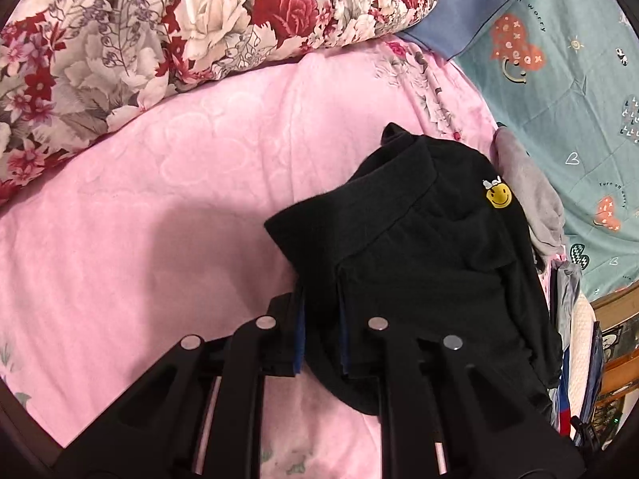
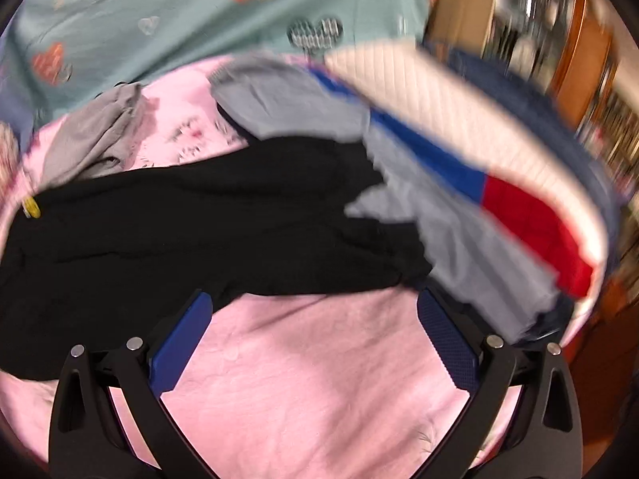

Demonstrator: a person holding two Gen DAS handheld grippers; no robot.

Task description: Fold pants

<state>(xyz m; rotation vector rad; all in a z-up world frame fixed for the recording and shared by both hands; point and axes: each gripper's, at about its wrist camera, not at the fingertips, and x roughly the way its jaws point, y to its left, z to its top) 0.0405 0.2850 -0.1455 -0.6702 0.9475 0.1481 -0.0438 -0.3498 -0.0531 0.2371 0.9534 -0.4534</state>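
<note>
The black pants (image 1: 431, 263) lie on the pink bedsheet (image 1: 151, 207), with the waistband folded over and a yellow smiley patch (image 1: 498, 196) near the far edge. My left gripper (image 1: 322, 319) is shut on a fold of the black fabric at its near edge. In the blurred right wrist view the pants (image 2: 191, 231) stretch across the left and middle. My right gripper (image 2: 315, 319) is open and empty over the pink sheet (image 2: 303, 383), its blue pads (image 2: 179, 347) just short of the pants' near edge.
A floral quilt (image 1: 167, 28) lies at the far left. A teal patterned cover (image 1: 567, 92) lies to the right. A grey garment (image 1: 527, 195) sits beside the pants. A stack of grey, blue, red and white clothes (image 2: 459, 183) lies right of the pants. Wooden furniture (image 2: 575, 56) stands beyond the bed.
</note>
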